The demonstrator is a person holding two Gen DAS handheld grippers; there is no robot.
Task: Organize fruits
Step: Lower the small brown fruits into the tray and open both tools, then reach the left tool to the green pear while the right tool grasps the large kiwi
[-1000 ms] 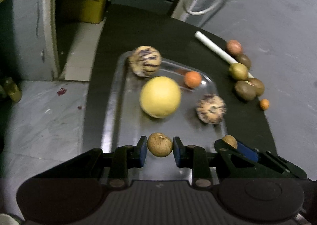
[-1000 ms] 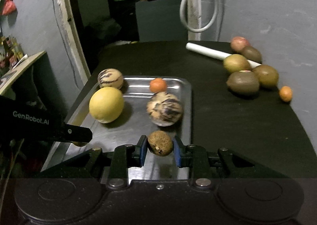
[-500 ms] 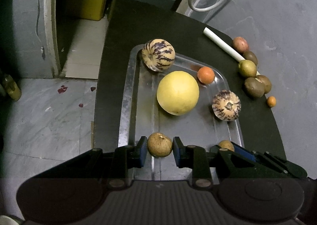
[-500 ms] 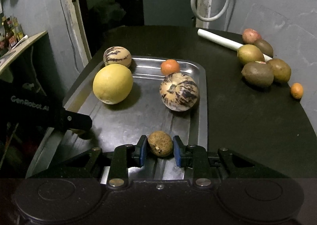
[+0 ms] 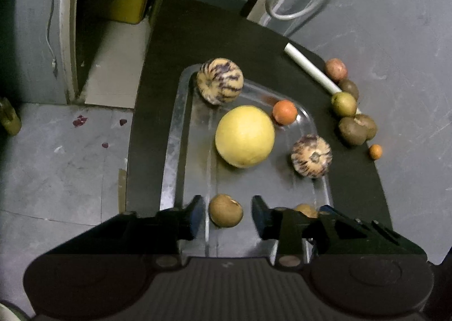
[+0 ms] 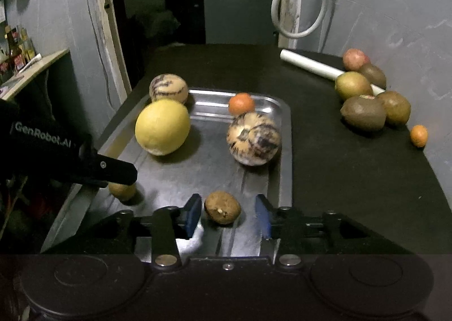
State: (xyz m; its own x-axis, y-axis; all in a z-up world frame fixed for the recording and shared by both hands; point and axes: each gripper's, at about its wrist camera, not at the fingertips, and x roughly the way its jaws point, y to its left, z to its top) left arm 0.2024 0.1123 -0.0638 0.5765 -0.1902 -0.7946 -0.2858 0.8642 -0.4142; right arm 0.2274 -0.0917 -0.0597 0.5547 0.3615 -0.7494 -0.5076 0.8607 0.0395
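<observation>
Both grippers are spread apart: left gripper (image 5: 227, 213) around a brown fruit (image 5: 225, 210), right gripper (image 6: 228, 212) around another brown fruit (image 6: 222, 207), both resting on the tray (image 6: 285, 151) near its front edge. Release step judged done. Next, withdrawal without nudging is needed, then the loose fruits (image 6: 363, 113) at the desk's right edge are fetched.

Tray (image 6: 285, 151): polished metal, reflective, ribbed floor (scuffed along the left rim). Counter (image 6: 339, 174): matt black covering. Small brown fruit (image 6: 222, 207): dull, rough skin. Yellow fruit (image 5: 244, 136): smooth, faint sheen. Right tool (image 6: 228, 215): matt black plastic, blue pads (image 6: 193, 213).
</observation>
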